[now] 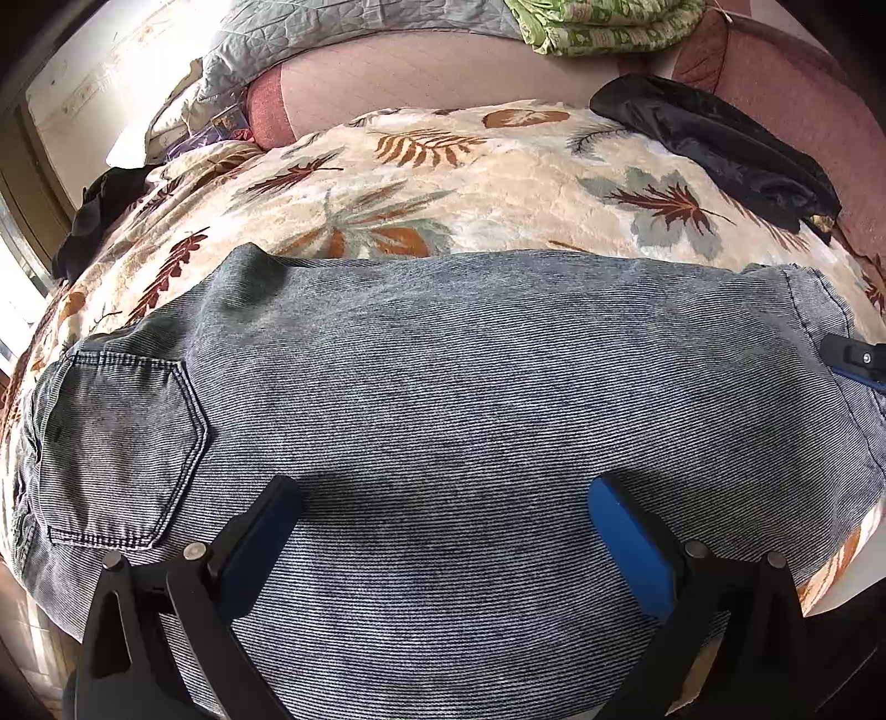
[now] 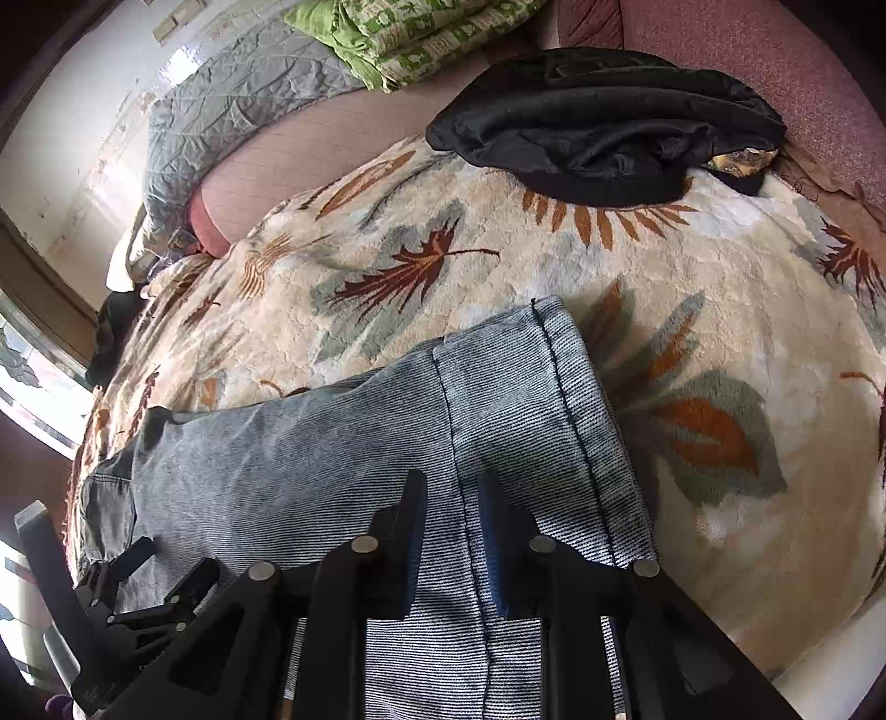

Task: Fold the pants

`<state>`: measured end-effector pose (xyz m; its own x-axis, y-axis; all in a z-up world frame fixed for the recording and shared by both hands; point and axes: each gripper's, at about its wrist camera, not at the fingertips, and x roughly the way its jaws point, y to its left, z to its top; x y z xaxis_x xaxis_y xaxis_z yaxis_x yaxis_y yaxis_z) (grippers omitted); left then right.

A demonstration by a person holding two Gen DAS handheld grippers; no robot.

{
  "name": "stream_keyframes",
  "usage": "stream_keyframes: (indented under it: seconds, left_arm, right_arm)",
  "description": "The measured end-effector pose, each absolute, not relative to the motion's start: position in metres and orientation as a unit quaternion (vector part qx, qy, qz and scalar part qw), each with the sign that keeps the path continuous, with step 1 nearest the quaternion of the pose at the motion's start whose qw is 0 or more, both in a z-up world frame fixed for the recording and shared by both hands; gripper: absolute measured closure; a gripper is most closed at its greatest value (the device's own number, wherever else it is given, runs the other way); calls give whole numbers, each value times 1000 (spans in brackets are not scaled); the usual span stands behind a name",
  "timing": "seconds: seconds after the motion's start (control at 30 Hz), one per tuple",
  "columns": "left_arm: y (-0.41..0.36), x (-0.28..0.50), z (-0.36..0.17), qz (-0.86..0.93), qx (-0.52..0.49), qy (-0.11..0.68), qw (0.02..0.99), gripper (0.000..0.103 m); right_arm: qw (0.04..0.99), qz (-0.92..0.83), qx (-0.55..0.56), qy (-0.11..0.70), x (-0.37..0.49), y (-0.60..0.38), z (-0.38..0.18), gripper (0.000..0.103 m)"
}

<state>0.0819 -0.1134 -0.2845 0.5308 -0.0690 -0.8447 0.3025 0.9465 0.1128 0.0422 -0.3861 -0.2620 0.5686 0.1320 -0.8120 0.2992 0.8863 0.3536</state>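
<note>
Grey-blue striped denim pants [image 1: 443, 360] lie folded across a leaf-patterned blanket [image 1: 443, 166], back pocket [image 1: 122, 443] at the left. My left gripper [image 1: 446, 490] is open wide just above the middle of the pants, with nothing between its fingers. In the right wrist view the leg end with its stitched hem [image 2: 559, 387] points away from me. My right gripper [image 2: 451, 482] stands nearly closed over the seam near that hem, and a fold of the pants [image 2: 332, 443] shows between its pads. The left gripper's black frame [image 2: 144, 587] shows at the lower left there.
A black garment [image 2: 609, 127] lies bunched at the blanket's far right. A green patterned quilt [image 1: 598, 25] and a grey quilt [image 1: 332, 33] are stacked behind. Another dark cloth [image 1: 99, 216] hangs off the left edge. The bed's near edge [image 2: 819, 653] is at the lower right.
</note>
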Motion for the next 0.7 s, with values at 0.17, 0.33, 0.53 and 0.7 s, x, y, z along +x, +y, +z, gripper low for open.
stream_keyframes:
  seconds: [0.17,0.33,0.53,0.7]
  left_arm:
    - [-112,80,-286,-116,122,462,870,0]
    - [-110,78,-287,-126,121,450,876,0]
    - [-108,78,-288,-131,115,446,878,0]
    - [-106,78,-288,-138,112,443,879,0]
  right_arm:
    - [857,-58,212,467,45,-382,-264,80]
    - [859,-60,192,470,46,-377,-265,80]
    - [867,-68,141,473,48,-366,-266,80]
    - [868,-73,127,475,48,-363,-266,79]
